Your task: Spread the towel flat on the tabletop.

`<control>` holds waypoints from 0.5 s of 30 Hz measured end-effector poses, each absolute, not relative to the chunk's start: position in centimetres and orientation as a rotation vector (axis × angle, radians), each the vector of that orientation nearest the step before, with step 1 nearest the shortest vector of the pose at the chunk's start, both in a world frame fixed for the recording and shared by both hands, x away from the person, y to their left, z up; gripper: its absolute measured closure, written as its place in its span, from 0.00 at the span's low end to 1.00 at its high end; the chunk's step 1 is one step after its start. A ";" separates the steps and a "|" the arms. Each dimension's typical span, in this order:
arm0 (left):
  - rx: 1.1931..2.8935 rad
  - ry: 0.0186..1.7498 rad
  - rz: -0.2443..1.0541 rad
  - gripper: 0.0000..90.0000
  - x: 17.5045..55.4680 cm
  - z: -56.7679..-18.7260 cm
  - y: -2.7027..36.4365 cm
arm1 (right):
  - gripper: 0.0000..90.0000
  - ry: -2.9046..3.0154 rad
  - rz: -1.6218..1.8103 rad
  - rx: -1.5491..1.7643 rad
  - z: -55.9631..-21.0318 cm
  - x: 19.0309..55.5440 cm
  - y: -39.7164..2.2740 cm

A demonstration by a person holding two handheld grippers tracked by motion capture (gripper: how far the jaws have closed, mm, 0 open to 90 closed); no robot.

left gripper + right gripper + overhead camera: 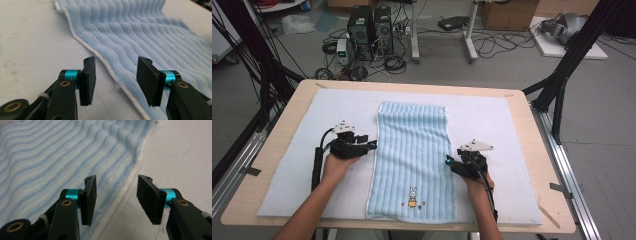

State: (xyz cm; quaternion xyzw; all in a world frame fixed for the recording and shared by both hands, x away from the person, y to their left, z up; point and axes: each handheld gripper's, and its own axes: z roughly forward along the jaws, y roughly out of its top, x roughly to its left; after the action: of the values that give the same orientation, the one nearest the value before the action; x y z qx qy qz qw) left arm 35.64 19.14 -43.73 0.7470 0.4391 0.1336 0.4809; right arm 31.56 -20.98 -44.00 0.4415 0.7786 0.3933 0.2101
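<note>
A light blue ribbed towel (413,160) with a small rabbit picture near its front end lies flat and lengthwise on the white mat (492,125). My left gripper (372,145) is at the towel's left edge, open, with nothing between its pads. Seen from the left gripper view, the towel's white hem (110,68) runs under the gap of the left gripper (116,78). My right gripper (448,161) sits at the towel's right edge, open and empty too. In the right gripper view the towel's edge (132,177) passes below the gap of the right gripper (116,200).
The mat covers a wooden table (287,115) with rounded corners. Black frame legs (562,75) stand at both sides. Beyond the table, on the floor, are computer towers (369,30), cables and a cardboard box (509,12).
</note>
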 end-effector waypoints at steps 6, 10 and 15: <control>1.848 1.066 0.277 0.50 34.2 -44.5 18.1 | 0.55 2.190 1.090 1.236 -44.4 29.8 -21.5; 1.872 1.053 0.262 0.49 33.9 -44.8 17.2 | 0.61 2.240 1.088 1.221 -45.1 29.6 -21.7; 1.981 1.006 0.342 0.67 33.4 -45.1 15.4 | 0.63 2.252 1.107 1.193 -44.9 30.0 -21.4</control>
State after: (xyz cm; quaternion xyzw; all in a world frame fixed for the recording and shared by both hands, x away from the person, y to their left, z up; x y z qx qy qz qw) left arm 33.39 15.36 -45.09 0.7947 0.4034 0.1372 0.4322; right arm 30.04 -21.36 -44.91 0.4223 0.7973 0.3918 0.1805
